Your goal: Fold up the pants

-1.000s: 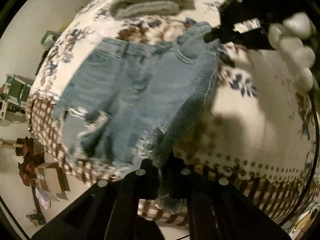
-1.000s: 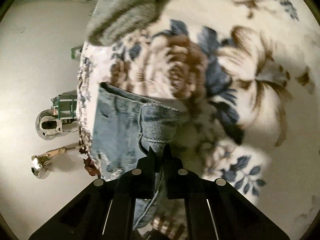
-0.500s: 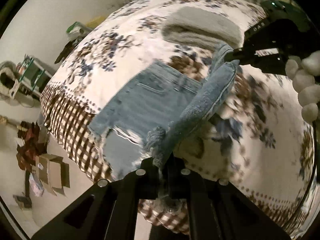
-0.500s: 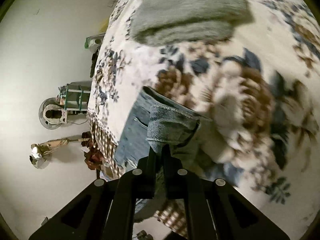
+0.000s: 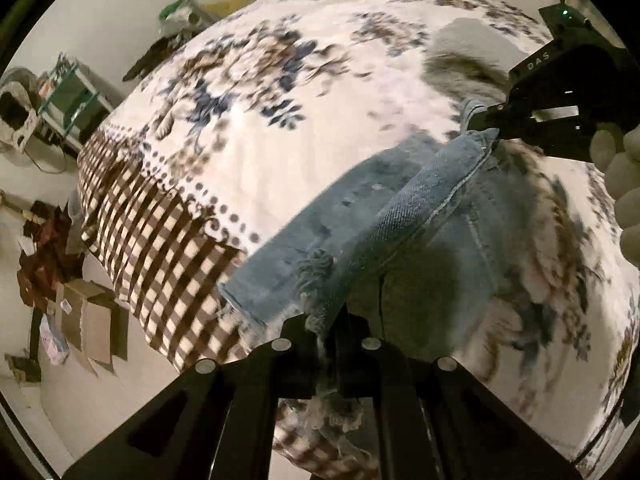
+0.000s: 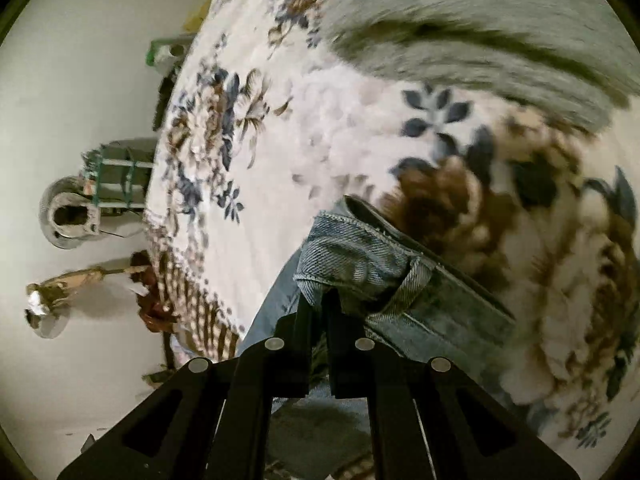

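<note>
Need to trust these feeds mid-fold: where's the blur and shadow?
Left wrist view: bedspread smeared by motion, denim shorts fairly sharp, dark shadow beneath them. Right wrist view: grey blanket and flowers streaked; waistband at right gripper crisp.

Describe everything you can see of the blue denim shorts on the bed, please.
The light blue denim shorts have a frayed, ripped hem and a stitched waistband with a belt loop. They are partly lifted off the floral bedspread, one side carried over the other, mid-fold. The left gripper is shut on the frayed hem end; the right gripper is shut on the waistband corner. The lower layer lies on the bedspread, near its checked border.
</note>
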`<state>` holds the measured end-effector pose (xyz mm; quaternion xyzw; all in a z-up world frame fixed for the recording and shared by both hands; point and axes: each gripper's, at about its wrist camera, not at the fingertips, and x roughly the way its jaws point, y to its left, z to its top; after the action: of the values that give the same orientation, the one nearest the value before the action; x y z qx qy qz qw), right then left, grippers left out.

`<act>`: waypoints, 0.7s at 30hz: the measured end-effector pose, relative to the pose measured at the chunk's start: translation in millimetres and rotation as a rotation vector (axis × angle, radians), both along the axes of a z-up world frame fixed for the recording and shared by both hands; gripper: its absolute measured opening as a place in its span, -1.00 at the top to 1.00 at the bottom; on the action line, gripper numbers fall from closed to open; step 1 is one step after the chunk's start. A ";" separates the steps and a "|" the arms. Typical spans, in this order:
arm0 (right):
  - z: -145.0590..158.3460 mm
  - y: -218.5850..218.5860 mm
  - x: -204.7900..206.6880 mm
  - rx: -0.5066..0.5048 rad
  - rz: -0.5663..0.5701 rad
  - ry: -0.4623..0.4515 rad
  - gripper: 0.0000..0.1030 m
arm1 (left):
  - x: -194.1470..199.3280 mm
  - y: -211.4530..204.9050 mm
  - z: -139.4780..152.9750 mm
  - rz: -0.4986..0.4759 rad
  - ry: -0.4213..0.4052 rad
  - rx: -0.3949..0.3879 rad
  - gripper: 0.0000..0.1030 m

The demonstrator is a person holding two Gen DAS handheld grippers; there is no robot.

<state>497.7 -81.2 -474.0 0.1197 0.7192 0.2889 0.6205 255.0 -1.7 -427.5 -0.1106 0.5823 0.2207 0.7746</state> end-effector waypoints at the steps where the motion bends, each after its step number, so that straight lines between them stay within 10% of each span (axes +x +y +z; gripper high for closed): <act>1: -12.6 25.0 2.7 -0.037 0.020 0.004 0.89 | 2.4 7.7 -5.3 0.009 0.009 -0.007 0.93; 13: -65.4 114.7 10.5 -0.217 0.125 0.013 0.75 | 6.6 76.5 -67.0 0.122 0.040 -0.107 0.79; 21: -41.2 105.7 7.6 0.000 0.116 0.081 -0.47 | -20.2 86.8 -45.2 0.335 0.004 -0.105 0.51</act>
<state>505.3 24.4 -515.2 0.0893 0.7495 0.3195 0.5729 234.8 85.1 -472.7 -0.2460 0.5681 0.3163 0.7188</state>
